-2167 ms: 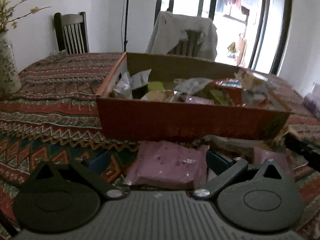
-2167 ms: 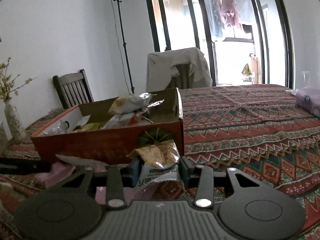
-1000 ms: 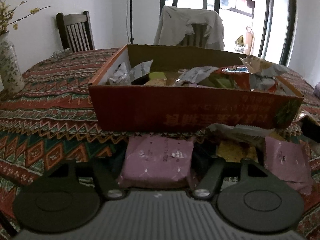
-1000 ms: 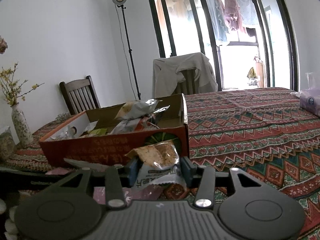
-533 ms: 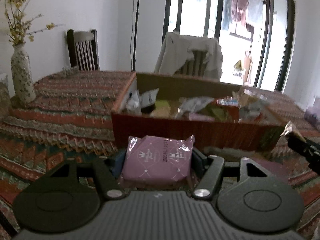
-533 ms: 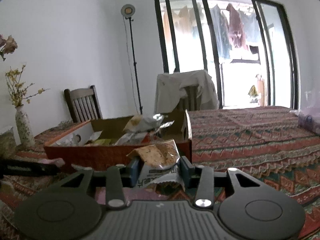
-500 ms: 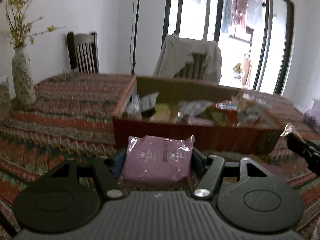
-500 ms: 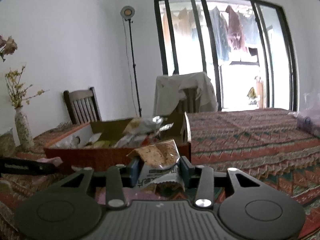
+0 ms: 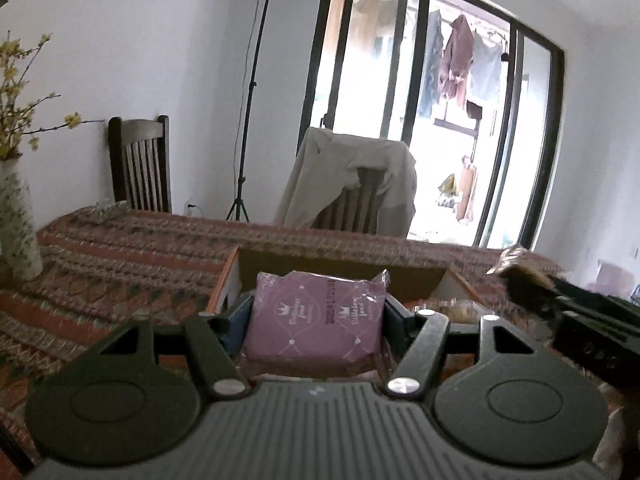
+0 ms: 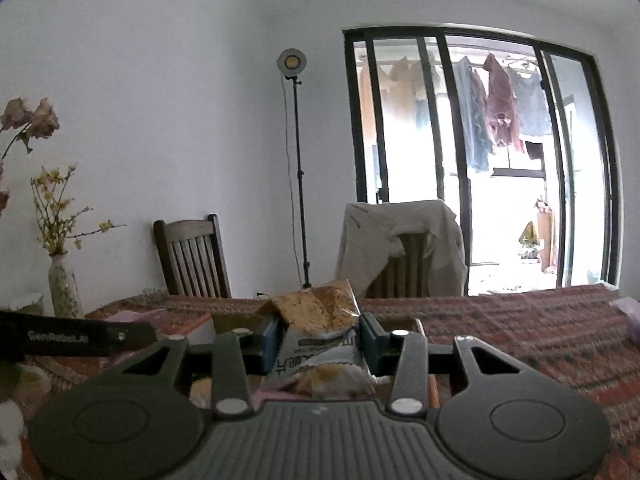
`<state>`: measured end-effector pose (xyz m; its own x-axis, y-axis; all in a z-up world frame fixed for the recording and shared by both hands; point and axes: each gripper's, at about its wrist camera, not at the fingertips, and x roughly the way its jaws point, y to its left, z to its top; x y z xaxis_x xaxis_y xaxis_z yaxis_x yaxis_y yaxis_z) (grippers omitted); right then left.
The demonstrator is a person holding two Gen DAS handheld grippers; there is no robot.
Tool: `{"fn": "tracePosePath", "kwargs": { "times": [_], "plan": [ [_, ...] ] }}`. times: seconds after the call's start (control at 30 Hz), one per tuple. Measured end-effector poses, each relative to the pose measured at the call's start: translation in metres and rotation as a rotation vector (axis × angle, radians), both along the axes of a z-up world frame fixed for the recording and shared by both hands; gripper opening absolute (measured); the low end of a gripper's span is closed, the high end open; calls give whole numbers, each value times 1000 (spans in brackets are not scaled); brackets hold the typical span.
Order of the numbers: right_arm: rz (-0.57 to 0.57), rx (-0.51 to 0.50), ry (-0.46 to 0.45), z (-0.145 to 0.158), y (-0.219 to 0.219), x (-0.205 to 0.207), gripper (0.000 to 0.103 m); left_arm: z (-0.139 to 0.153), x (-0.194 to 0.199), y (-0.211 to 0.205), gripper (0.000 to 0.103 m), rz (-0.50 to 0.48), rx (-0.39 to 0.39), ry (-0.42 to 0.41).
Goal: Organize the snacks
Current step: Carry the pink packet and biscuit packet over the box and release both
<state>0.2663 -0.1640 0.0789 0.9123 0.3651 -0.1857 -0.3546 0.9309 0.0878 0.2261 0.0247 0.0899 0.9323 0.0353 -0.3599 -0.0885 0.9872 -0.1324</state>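
Note:
My left gripper (image 9: 316, 312) is shut on a purple snack packet (image 9: 316, 316) and holds it level above the near edge of the cardboard snack box (image 9: 344, 266). The right gripper shows at the right edge of the left wrist view as a dark bar with a crinkled packet tip (image 9: 516, 258). In the right wrist view my right gripper (image 10: 319, 340) is shut on a white and brown cracker packet (image 10: 316, 334), raised above the box's right end (image 10: 404, 326). The left gripper's arm crosses the left side of that view.
A patterned cloth covers the table (image 9: 120, 248). A vase with yellow flowers (image 10: 60, 284) stands at the left. Behind the table are a wooden chair (image 9: 140, 164), a chair draped with a beige jacket (image 9: 352, 184), a lamp stand (image 10: 296, 168) and glass doors.
Both grippers have risen with their packets still clamped. The views have tilted up, so the box has dropped low in both and more wall and window show.

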Motion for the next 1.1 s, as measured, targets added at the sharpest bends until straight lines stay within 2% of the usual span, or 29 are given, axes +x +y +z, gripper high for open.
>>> {"fn": "tracePosePath", "kwargs": {
  "times": [0.23,0.4,0.53,0.83,0.87,0.9,0.93,0.97,1.0,1.03,1.07,1.1],
  "plan": [
    [-27,17,1,11,23,44,41,4,41,5,67,12,-23,-12],
    [-44,22,21,-8,34,64,41,-13,64,12,67,56,-37,-17],
    [-24,-3,68,-27,37,75,41,-31,76,19,67,36,-40,6],
    [2,-47,146,-39,42,79,41,-47,82,21,67,50,2,30],
    [4,-45,149,-39,41,78,43,-47,81,20,69,50,1,25],
    [6,-42,150,-39,40,78,50,-47,80,19,73,53,-2,19],
    [4,-36,148,-38,38,77,51,-47,78,20,75,63,-5,8],
    [3,-28,146,-38,38,77,57,-45,76,22,81,70,-12,-7],
    [3,-19,146,-37,36,76,72,-44,74,24,91,78,-22,-19],
    [-3,-11,145,-37,34,76,82,-44,72,26,99,93,-31,-31],
    [-10,-8,143,-37,33,75,98,-44,71,27,103,108,-33,-45],
    [-12,-7,139,-37,32,74,103,-43,69,26,103,118,-27,-53]
  ]
}}
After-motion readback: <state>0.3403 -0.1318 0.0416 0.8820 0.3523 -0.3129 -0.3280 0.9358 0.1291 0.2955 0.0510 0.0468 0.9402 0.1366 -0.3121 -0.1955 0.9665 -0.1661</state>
